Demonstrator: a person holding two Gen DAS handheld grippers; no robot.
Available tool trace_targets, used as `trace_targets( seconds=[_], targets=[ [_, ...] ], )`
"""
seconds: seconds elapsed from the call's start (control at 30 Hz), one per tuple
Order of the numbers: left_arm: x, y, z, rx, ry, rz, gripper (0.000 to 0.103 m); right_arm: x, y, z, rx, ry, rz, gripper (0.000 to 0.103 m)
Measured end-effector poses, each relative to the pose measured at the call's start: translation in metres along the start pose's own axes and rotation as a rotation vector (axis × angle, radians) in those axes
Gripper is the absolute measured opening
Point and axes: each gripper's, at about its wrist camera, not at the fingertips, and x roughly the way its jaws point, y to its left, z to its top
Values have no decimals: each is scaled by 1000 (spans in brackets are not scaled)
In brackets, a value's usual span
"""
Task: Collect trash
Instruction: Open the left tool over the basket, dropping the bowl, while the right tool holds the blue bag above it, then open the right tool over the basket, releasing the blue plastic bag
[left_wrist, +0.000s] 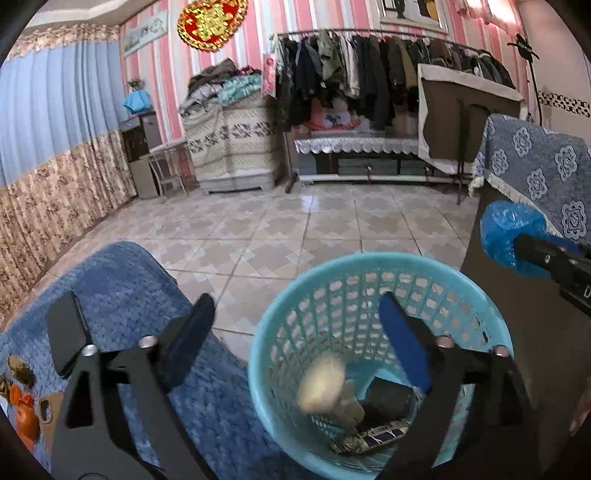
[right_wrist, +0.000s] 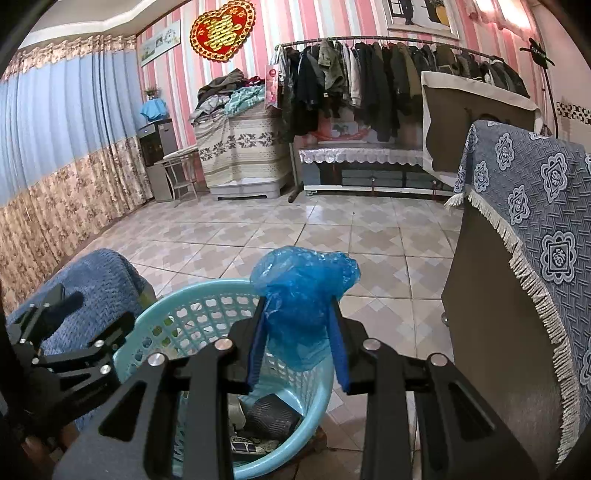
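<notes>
A light blue plastic basket (left_wrist: 273, 332) stands on the tile floor and holds several pieces of trash. A blurred yellowish piece (left_wrist: 320, 386) is in the air inside it, below my left gripper (left_wrist: 295, 332), which is open and empty over the basket's left rim. My right gripper (right_wrist: 298, 332) is shut on a crumpled blue plastic bag (right_wrist: 306, 284) and holds it above the basket's (right_wrist: 207, 291) far rim. The right gripper with the bag (left_wrist: 508, 236) also shows at the right of the left wrist view.
A blue knitted cloth (left_wrist: 122, 280) covers a seat left of the basket, with orange peel (left_wrist: 26, 417) at its near left. A brown cabinet under a blue patterned cloth (right_wrist: 524, 206) stands close on the right. Tile floor (right_wrist: 295, 229) lies beyond.
</notes>
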Motion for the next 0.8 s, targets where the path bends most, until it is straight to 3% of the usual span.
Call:
trace_targets(
  seconds=[0.2,0.6,0.67,0.73,0.8],
  targets=[
    [-7,26,5,-42,0,39,98,3,8,-1,-30,7,1,31],
    [-28,79,1,-143,0,94,98,12,48,-6,-104,29,63,32],
    [-33,85,-2,-147,-4,105,98,15,57,-9,-127,37,67,37],
    [-37,88,-3,-153,-5,115,98,16,62,-11,-136,40,80,61],
    [-40,93,-5,-161,-2,118,98,15,68,-13,-148,38,110,68]
  ],
)
